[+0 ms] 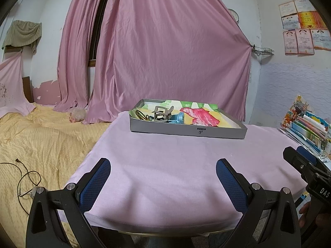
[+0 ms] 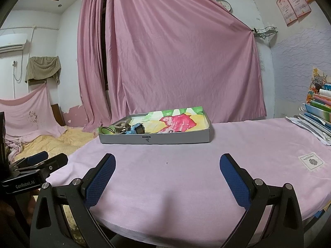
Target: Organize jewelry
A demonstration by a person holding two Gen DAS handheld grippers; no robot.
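Both grippers, left (image 1: pixel 163 177) and right (image 2: pixel 167 175), hover with fingers spread wide over the pink-covered surface (image 2: pixel 186 175); the grey tray (image 1: pixel 186 131) of jewelry lies well ahead, its clutter nearer the left hand.

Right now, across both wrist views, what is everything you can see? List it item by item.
Tray: one, grey, far middle of the table.
Patterned cloth: one, green, red and yellow, lining the tray.
Hair claw clip: one, grey, left part of the tray.
Blue item: one, beside the clip; type unclear.
Table cover: one, pink, over the table.
Curtains: pink, behind the table.
Bedspread: yellow, left.
Books: a stack, right edge.
Left tongs: open, empty.
Right tongs: open, empty.
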